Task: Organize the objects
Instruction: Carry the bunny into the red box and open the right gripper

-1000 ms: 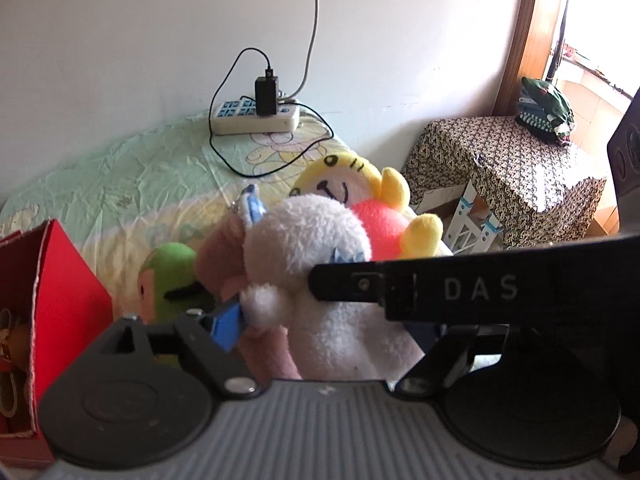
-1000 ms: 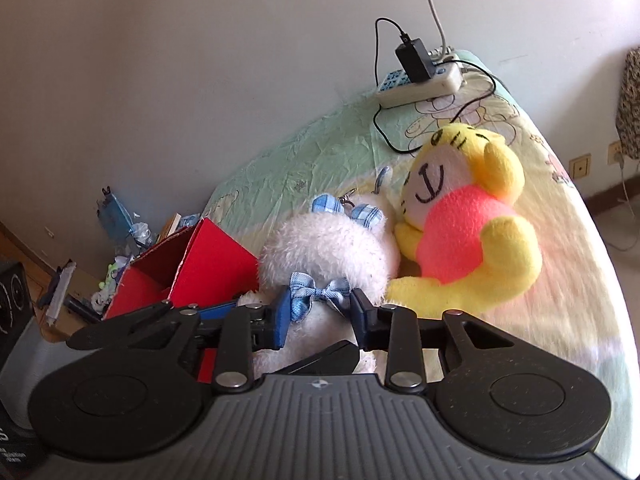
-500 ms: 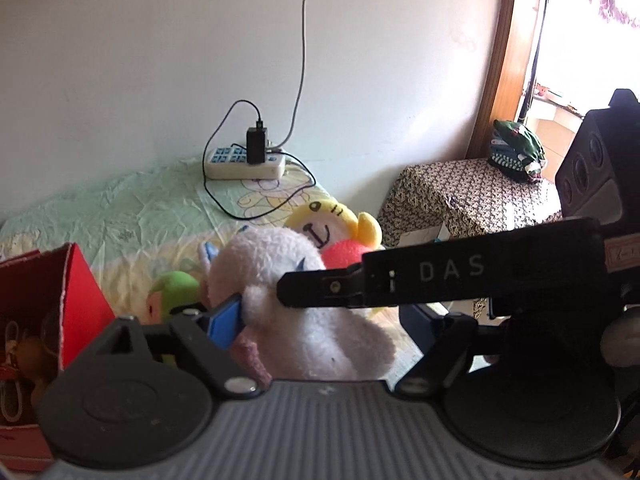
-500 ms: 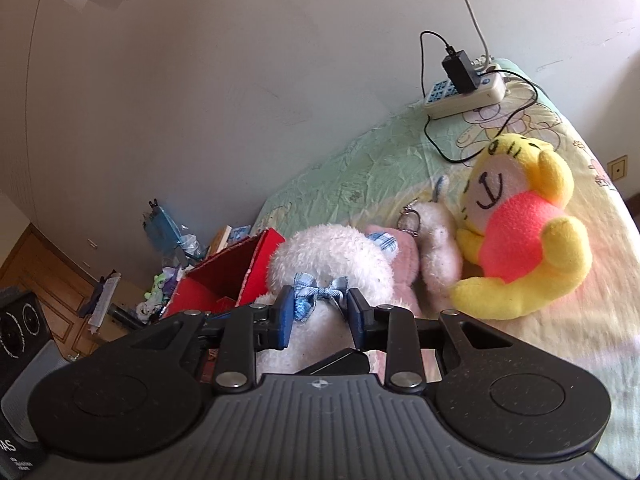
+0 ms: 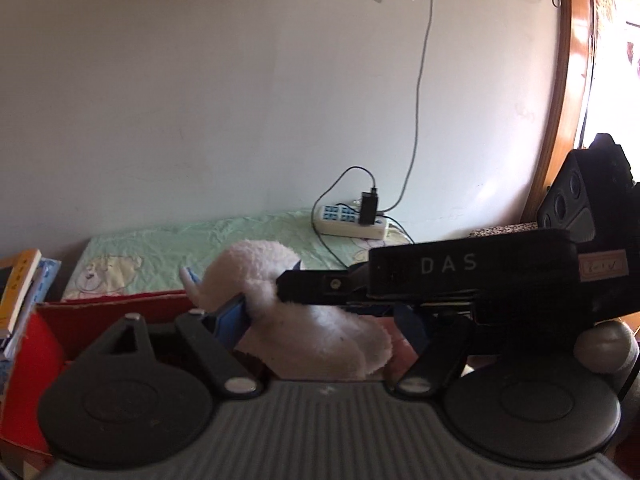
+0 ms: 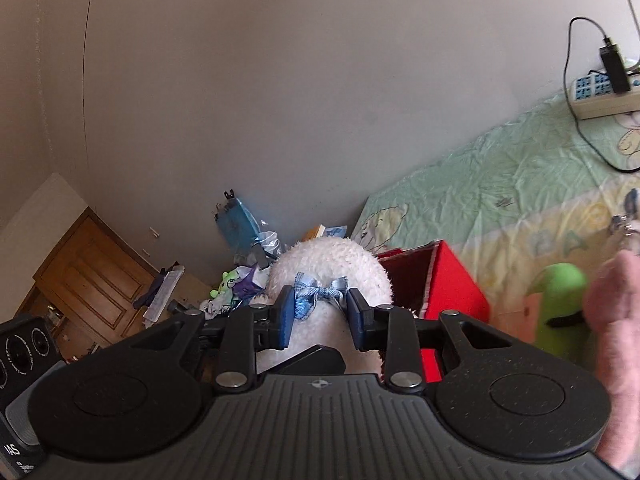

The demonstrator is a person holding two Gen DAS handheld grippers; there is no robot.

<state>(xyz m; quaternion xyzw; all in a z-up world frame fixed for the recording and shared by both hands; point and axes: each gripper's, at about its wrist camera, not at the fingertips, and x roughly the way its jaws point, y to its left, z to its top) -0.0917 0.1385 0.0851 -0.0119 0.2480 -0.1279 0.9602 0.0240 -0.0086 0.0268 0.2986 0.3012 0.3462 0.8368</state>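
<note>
Left wrist view, my left gripper [image 5: 320, 320]: its jaws have just been closing, and the blue pad on the left side presses into the white plush toy [image 5: 316, 332]; the other pad is half hidden behind my right gripper [image 5: 472, 276], which crosses the picture from the right.
Left wrist view, the toy: it hangs between my two tools, above the open top of the red box [image 5: 44, 344].
Left wrist view, behind: the green bed sheet [image 5: 160, 252] with a white power strip [image 5: 352, 226] near the wall, and books [image 5: 20, 288] at the left edge.
Right wrist view, my right gripper [image 6: 320, 314]: both blue pads pinch the toy [image 6: 332, 264] at its blue checked bow [image 6: 318, 294].
Right wrist view, the box [image 6: 452, 284]: just right of the toy and behind it, standing on the bed.
Right wrist view, right side: a green plush [image 6: 560, 300] lies on the sheet [image 6: 500, 184], and the power strip [image 6: 600, 94] is at the far corner.
</note>
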